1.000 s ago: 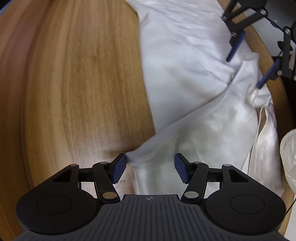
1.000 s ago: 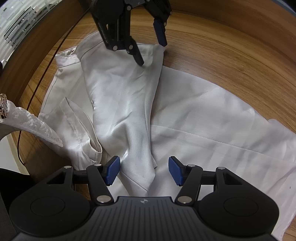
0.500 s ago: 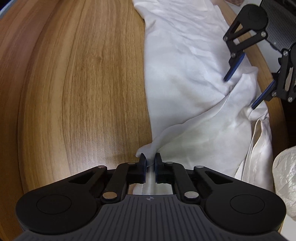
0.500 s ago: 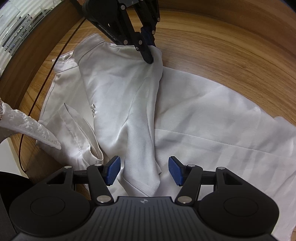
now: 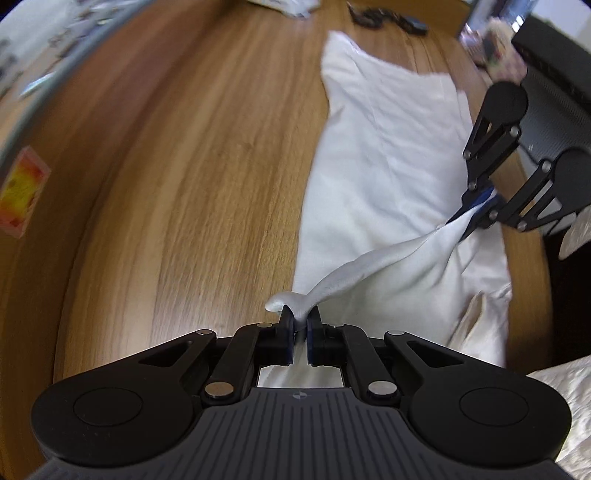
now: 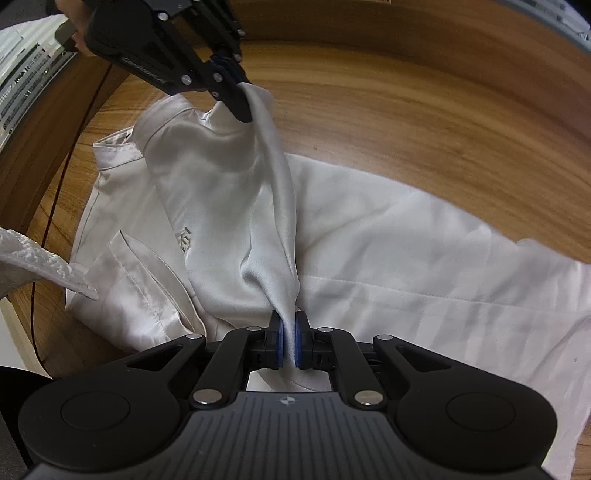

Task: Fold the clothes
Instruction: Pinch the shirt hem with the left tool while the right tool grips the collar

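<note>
A white shirt [image 5: 380, 147] lies spread on the wooden table [image 5: 184, 184]. My left gripper [image 5: 300, 317] is shut on one end of a shirt fold and holds it off the table. The fold [image 5: 369, 266] runs taut to my right gripper [image 5: 476, 206], whose pads pinch its other end. In the right wrist view the right gripper [image 6: 289, 325] has its jaws closing, with shirt [image 6: 406, 240] fabric pressed between the pads. The left gripper [image 6: 240, 99] hangs above the collar end, gripping the raised fold [image 6: 273, 206].
A white crinkled bag [image 6: 40, 266] lies at the table's edge by the shirt collar. A thin dark cable [image 6: 55, 192] runs along that side. An orange card [image 5: 20, 192] sits far left, and dark small items [image 5: 388, 18] at the far end.
Left gripper shut on the shirt edge, then rose and rolled, lifting the fold. Right gripper stayed in place and shut on the fold's other end, pulling it taut.
</note>
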Demonstrator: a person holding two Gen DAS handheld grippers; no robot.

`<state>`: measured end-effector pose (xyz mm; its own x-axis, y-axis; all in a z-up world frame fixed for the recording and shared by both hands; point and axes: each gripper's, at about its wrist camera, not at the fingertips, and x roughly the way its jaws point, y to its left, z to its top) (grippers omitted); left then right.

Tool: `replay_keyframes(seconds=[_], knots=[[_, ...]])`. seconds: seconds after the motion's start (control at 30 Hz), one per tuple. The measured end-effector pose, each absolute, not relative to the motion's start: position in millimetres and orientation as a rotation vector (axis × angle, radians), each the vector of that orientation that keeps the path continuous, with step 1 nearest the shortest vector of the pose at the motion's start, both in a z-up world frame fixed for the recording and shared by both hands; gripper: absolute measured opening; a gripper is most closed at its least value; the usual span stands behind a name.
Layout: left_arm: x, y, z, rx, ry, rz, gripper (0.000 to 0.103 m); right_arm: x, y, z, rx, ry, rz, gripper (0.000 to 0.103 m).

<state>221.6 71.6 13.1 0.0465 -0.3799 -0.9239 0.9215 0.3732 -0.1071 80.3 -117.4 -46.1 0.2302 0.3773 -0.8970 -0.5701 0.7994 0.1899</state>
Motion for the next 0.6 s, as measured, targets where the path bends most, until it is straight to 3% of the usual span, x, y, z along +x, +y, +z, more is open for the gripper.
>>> replay_keyframes(seconds=[0.3,0.6], knots=[[158,103,65,0.547,1.111,-0.948,0.007,57,-110,-22,-0.229,1.107,0.740,0.006],[83,115,54,0.446,1.134,-0.737,0.007,37,-90,-23,-0.369,1.078,0.847,0.006]])
